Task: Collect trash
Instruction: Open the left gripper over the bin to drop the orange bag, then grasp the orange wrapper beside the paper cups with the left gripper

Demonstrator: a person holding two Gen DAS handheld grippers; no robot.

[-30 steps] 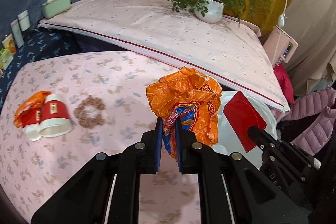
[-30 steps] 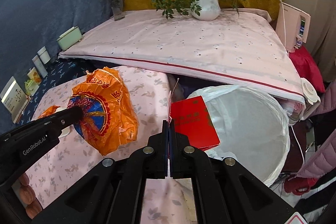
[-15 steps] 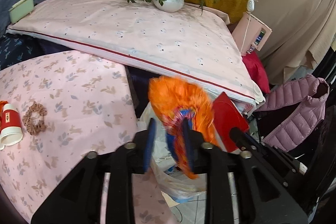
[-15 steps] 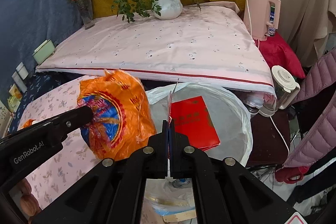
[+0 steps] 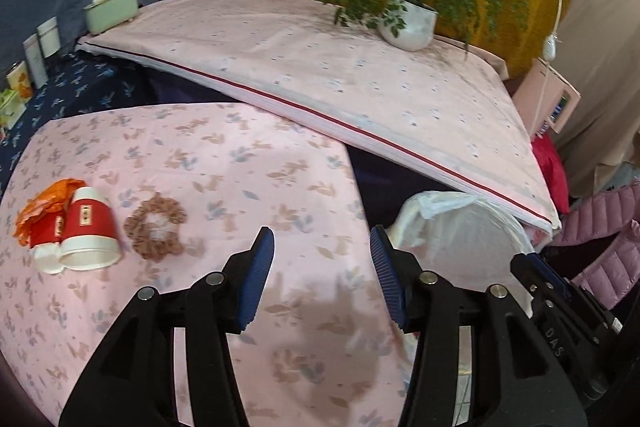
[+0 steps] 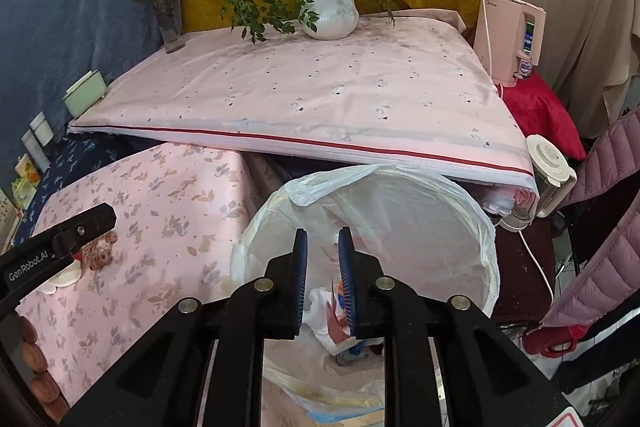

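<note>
My left gripper [image 5: 322,243] is open and empty above the pink floral table [image 5: 200,163]. Two red-and-white paper cups [image 5: 86,233] lie on their sides at the table's left, against orange crumpled wrapping [image 5: 44,197]. My right gripper [image 6: 323,243] is open and empty over the trash bin lined with a white bag [image 6: 400,211]; the bin also shows in the left wrist view [image 5: 460,227]. Red and white scraps [image 6: 334,311] lie down in the bag. The left gripper's arm [image 6: 60,247] shows at the left of the right wrist view.
A brown scrunchie [image 5: 156,227] lies beside the cups. Behind is a raised pink-sheeted surface [image 6: 320,99] with a potted plant [image 6: 330,11], a flower vase [image 6: 170,23] and a green box [image 5: 112,9]. A pink appliance [image 6: 516,35], kettle [image 6: 548,163] and jackets [image 6: 600,227] stand right.
The left gripper opened, let go of the orange bag and swung back over the table. The right gripper opened and released the red packet over the bin.
</note>
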